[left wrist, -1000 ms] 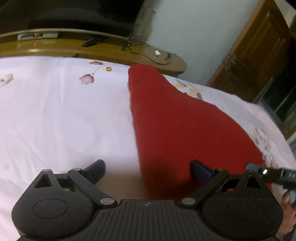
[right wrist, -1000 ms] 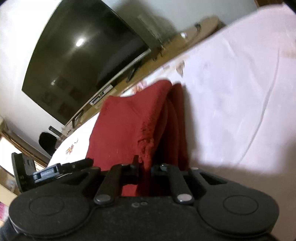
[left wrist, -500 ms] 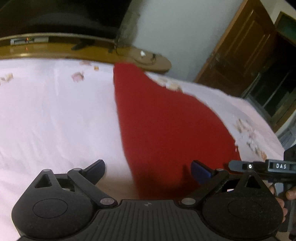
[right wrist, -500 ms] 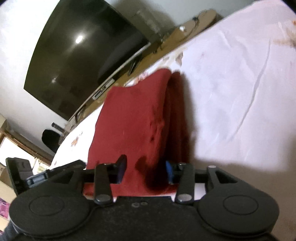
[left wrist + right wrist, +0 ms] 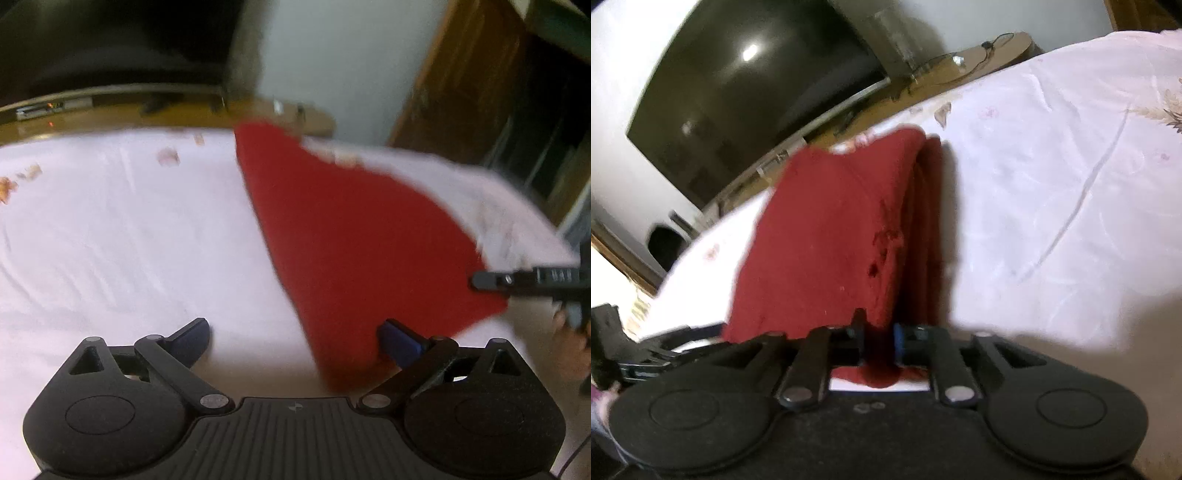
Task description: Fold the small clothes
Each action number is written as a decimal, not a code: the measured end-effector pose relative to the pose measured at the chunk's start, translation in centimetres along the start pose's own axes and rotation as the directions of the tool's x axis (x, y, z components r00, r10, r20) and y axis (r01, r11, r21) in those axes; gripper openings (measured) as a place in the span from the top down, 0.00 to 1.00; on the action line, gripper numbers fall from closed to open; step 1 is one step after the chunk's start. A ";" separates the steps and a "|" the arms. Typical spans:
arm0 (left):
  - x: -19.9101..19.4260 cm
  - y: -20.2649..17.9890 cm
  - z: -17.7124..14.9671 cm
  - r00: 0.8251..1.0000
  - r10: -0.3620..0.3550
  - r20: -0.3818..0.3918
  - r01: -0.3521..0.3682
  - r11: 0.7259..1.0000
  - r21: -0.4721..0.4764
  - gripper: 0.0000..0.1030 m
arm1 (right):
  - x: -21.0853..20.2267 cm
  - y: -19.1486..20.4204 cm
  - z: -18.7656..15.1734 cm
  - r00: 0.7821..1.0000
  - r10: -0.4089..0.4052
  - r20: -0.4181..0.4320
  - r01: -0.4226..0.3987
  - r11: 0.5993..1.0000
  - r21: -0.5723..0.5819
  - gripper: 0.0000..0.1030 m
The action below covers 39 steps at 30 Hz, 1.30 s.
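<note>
A folded red garment [image 5: 354,236] lies on the white flowered bedsheet [image 5: 110,229]. My left gripper [image 5: 293,330] hovers open and wide at the garment's near left corner. That corner lies between its fingers, close to the right fingertip [image 5: 397,338], and neither pad touches it. In the right wrist view the red garment [image 5: 827,236] shows its stacked fold along the right side. My right gripper [image 5: 879,339] is at the near edge, its jaws closing, and the thick fold fills the narrow gap between the pads. The right gripper's body [image 5: 524,280] shows at the left wrist view's right edge.
A wooden shelf [image 5: 110,114] with a large dark television [image 5: 738,92] and cables runs behind the bed. A wooden door [image 5: 461,85] stands at the far right. A hand [image 5: 572,347] grips the right tool. White sheet spreads to the garment's left and right.
The right gripper's jaws opened from a tight pinch on the garment's edge, then narrowed again around the thicker fold. The left gripper, open throughout, drifted left, so the garment sits further right in its view.
</note>
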State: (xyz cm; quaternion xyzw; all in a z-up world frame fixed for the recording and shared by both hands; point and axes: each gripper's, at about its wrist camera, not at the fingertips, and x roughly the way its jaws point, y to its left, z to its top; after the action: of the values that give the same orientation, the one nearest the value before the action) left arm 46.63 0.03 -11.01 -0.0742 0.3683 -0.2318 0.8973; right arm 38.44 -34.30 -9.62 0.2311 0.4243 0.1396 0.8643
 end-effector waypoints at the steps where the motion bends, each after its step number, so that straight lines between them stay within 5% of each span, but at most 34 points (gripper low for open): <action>1: -0.3 0.6 0.6 1.000 -0.016 0.027 0.017 1.000 -0.026 0.04 | -1.0 0.1 0.3 0.998 -0.005 0.059 0.005 1.000 -0.003 0.40; 2: -0.4 1.4 1.5 0.998 -0.034 0.045 0.037 0.997 -0.067 0.04 | -1.7 0.0 0.5 0.994 -0.010 0.105 0.010 1.000 -0.002 0.25; 3: -0.1 1.9 2.1 0.998 -0.046 0.049 0.051 0.994 -0.098 0.04 | -2.2 -0.3 1.0 0.988 -0.007 0.153 0.006 1.000 0.008 0.23; 5: 0.9 2.7 3.5 0.996 -0.066 0.057 0.074 0.987 -0.146 0.04 | -1.8 -1.2 2.3 0.987 0.014 0.157 -0.022 0.998 0.051 0.38; 7: 2.3 3.0 4.4 0.997 -0.066 0.046 0.073 0.984 -0.165 0.04 | -0.5 -1.7 3.7 0.987 0.028 0.159 -0.039 0.997 0.068 0.63; 8: 3.2 3.2 4.9 0.997 -0.064 0.035 0.069 0.982 -0.173 0.04 | 0.1 -1.7 4.3 0.985 0.027 0.171 -0.038 0.997 0.066 0.64; 17: 10.0 3.0 6.8 0.997 -0.056 -0.048 0.046 0.982 -0.184 0.04 | 7.2 -2.4 9.0 0.989 0.059 0.137 -0.074 0.991 0.107 0.42; 20: 10.7 3.2 7.5 0.998 -0.052 -0.036 0.044 0.981 -0.188 0.04 | 8.6 -2.5 9.7 0.986 0.042 0.164 -0.055 0.996 0.075 0.61; 21: 10.9 3.4 7.7 0.998 -0.050 -0.038 0.042 0.981 -0.190 0.04 | 8.4 -2.3 9.4 0.979 0.026 0.204 -0.037 0.998 0.050 0.93; 23: 11.8 3.0 8.0 0.998 -0.031 -0.060 0.021 0.987 -0.162 0.04 | 8.4 -1.7 9.0 0.962 -0.042 0.270 0.047 0.999 -0.014 0.92; 25: 12.2 2.3 8.2 0.998 -0.006 -0.069 -0.002 0.994 -0.109 0.03 | 10.0 -1.6 8.5 0.961 -0.130 0.244 0.148 0.987 -0.055 0.92; 27: 12.2 2.4 8.2 0.998 -0.009 -0.069 0.001 0.994 -0.112 0.03 | 10.3 -2.4 8.3 0.962 -0.134 0.240 0.145 0.989 -0.028 0.92; 29: 11.6 2.5 8.3 0.997 -0.015 -0.079 0.005 0.992 -0.124 0.03 | 9.9 -2.8 8.6 0.967 -0.116 0.228 0.117 0.993 0.009 0.80; 31: 10.4 2.8 8.2 0.995 -0.056 -0.079 0.045 0.990 -0.133 0.03 | 8.3 -2.8 8.7 0.968 -0.110 0.227 0.104 0.994 0.041 0.36; 33: 9.6 2.9 7.8 0.988 -0.114 -0.102 0.100 0.986 -0.131 0.03 | 5.7 -3.3 8.1 0.972 -0.037 0.232 0.023 0.998 0.062 0.16; 39: 10.3 3.7 7.1 0.943 -0.282 -0.174 0.240 0.943 -0.230 0.03 | 3.7 -5.2 6.9 0.993 0.118 0.017 -0.120 0.981 0.150 0.20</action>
State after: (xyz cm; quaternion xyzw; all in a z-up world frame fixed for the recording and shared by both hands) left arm 59.29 -1.82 -13.52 -0.1907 0.4675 -0.3163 0.8031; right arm 46.44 -39.08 -11.10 0.3214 0.4157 0.1575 0.8361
